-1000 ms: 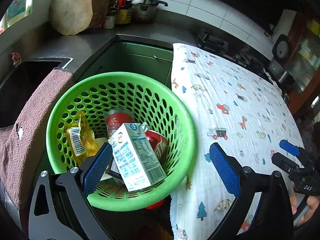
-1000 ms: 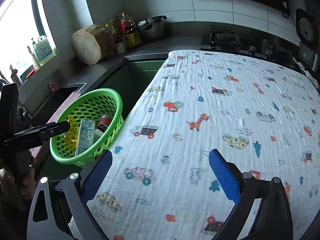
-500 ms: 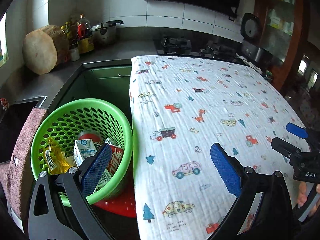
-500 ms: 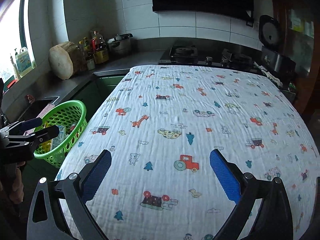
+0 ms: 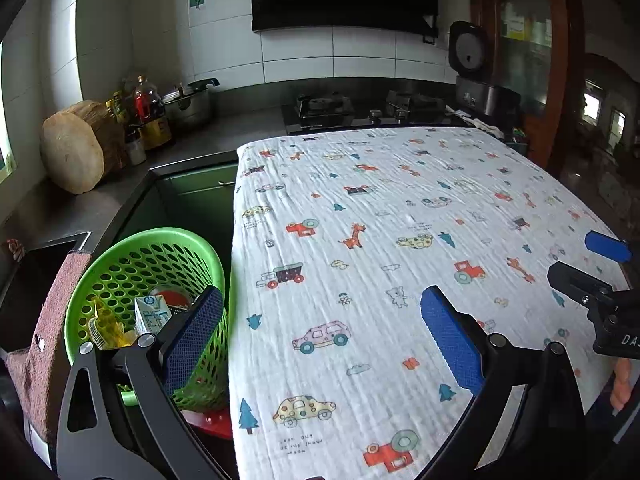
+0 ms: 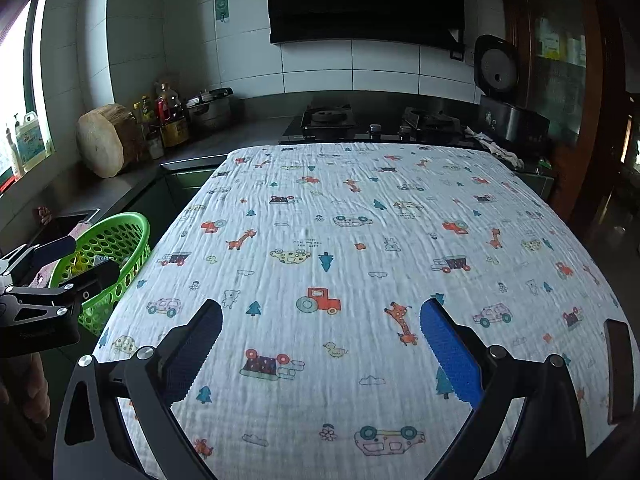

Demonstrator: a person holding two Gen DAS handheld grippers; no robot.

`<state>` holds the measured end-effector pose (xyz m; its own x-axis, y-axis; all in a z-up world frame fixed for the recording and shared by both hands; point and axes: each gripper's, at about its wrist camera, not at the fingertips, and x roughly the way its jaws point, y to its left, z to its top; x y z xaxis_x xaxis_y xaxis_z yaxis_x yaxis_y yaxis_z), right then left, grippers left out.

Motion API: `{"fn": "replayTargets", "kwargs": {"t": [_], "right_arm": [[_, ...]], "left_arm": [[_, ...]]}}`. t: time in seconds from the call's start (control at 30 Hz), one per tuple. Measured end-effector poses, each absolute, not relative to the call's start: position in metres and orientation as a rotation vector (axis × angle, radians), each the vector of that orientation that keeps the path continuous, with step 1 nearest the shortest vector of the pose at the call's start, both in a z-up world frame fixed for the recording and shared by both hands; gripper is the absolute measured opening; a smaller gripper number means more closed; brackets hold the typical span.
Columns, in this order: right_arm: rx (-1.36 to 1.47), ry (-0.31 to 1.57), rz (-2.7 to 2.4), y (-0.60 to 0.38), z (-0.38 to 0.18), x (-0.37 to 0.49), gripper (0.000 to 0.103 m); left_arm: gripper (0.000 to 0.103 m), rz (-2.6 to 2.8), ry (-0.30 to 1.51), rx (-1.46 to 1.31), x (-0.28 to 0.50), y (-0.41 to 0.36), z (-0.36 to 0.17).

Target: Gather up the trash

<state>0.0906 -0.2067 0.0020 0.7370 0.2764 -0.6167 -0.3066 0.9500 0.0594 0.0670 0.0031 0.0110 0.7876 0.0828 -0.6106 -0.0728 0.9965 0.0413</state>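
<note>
Both grippers gaping, left gripper (image 5: pixel 320 328) hiding basket (image 5: pixel 120 248) trash.

On the right gripper (image 5: pixel 600 276), seen in your left wrist view, you can read the white letters "DA" on its black body; the rest is cut off by the frame edge. The tablecloth (image 5: pixel 360 264) carries small printed lines, and the milk carton (image 5: pixel 150 314) carries label print; both are too small to read.
</note>
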Motion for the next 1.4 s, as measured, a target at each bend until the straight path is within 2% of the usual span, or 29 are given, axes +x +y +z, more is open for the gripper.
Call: {"fn": "replayTargets", "kwargs": {"t": [0.57,1.4], "right_arm": [[0.001,0.658,0.237,-0.245,0.002,0.071,0.096],[-0.011,0.666,0.238,-0.247,-0.001,0.071,0.096]], "left_arm": [[0.098,0.072,0.606,0.079,0.054,-0.034,0.008],[0.098,0.067,0.593,0.066,0.054,-0.036,0.012]]}}
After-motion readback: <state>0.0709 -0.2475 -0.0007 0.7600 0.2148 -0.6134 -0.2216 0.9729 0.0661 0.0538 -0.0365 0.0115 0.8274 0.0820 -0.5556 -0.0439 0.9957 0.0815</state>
